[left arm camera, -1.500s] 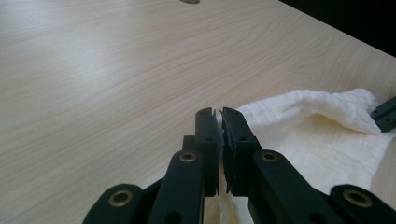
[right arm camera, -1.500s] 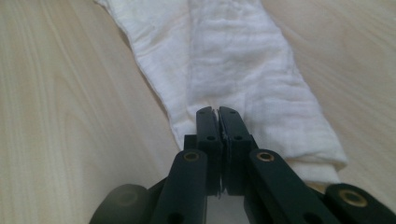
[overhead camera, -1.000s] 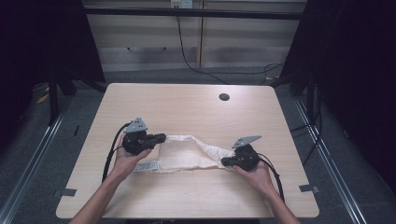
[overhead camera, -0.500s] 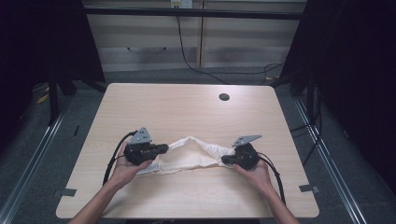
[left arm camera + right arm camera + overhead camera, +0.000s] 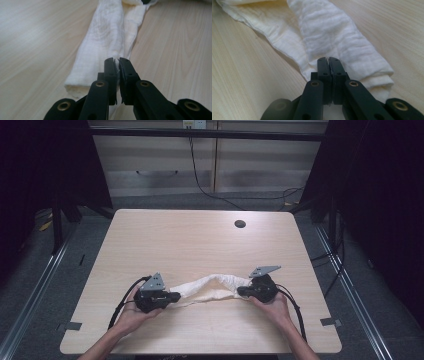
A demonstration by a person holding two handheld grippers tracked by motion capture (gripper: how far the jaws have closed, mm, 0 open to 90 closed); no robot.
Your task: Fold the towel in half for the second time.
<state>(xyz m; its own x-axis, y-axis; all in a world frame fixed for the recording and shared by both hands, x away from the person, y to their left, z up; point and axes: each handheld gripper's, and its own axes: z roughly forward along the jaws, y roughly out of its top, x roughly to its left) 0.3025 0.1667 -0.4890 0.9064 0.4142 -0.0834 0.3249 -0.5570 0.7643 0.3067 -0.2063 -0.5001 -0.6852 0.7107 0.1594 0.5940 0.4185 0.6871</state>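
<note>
A white cloth (image 5: pixel 210 288) lies bunched into a long strip across the near part of the wooden table (image 5: pixel 200 240). My left gripper (image 5: pixel 176 297) is shut on the strip's left end, and a thin edge of the cloth (image 5: pixel 105 42) shows between its jaws. My right gripper (image 5: pixel 241 291) is shut on the right end of the cloth (image 5: pixel 329 32), jaws pressed together with fabric pinched at their tips. The strip humps up slightly in the middle between the two grippers. A hand holds each gripper from the near edge.
A small round dark hole (image 5: pixel 240 224) sits in the tabletop at the far right. Metal frame rails run along both sides of the table on the floor. Cabinets and cables stand beyond the far edge.
My left gripper has moved toward the near edge and a little to the right, dragging its end of the cloth along. The cloth has narrowed into a strip. The right gripper has barely moved.
</note>
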